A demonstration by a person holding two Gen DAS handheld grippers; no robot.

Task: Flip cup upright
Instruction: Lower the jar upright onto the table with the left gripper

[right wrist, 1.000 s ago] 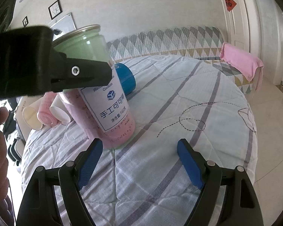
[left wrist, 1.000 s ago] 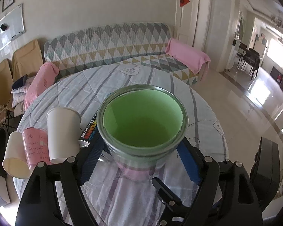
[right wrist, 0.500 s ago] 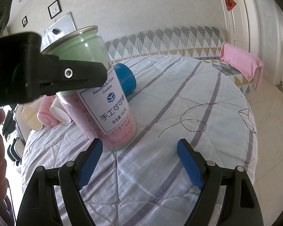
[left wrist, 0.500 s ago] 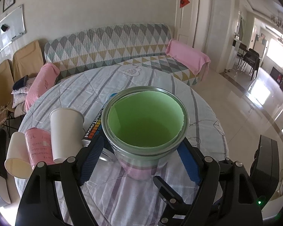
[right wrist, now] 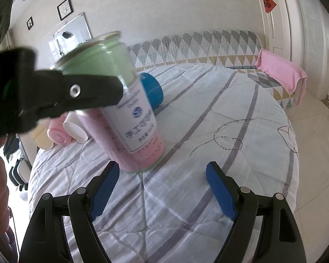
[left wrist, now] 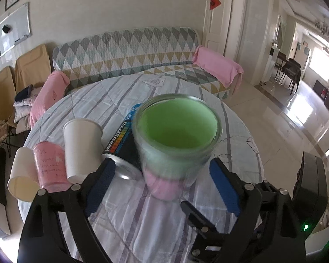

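The cup (left wrist: 177, 144) is a clear jar, green on top and pink below, with a white label. It stands mouth up on the striped tablecloth, blurred and tilted a little; in the right wrist view (right wrist: 118, 111) it leans left. My left gripper (left wrist: 162, 186) is open, its blue pads (left wrist: 224, 188) on either side of the cup and apart from it. Its black finger (right wrist: 76, 94) crosses in front of the cup in the right wrist view. My right gripper (right wrist: 162, 190) is open and empty, low in front of the cup.
A black and blue can (left wrist: 122, 144) lies on its side behind the cup. A white paper cup (left wrist: 81, 146), a pink cup (left wrist: 50, 166) and a cream cup (left wrist: 22, 175) lie on their sides at the left. The round table's edge (right wrist: 296, 153) drops off to the right.
My left gripper has opened and drawn back from the cup. The cup now stands free on the table and wobbles, leaning to the left. My right gripper has stayed still.
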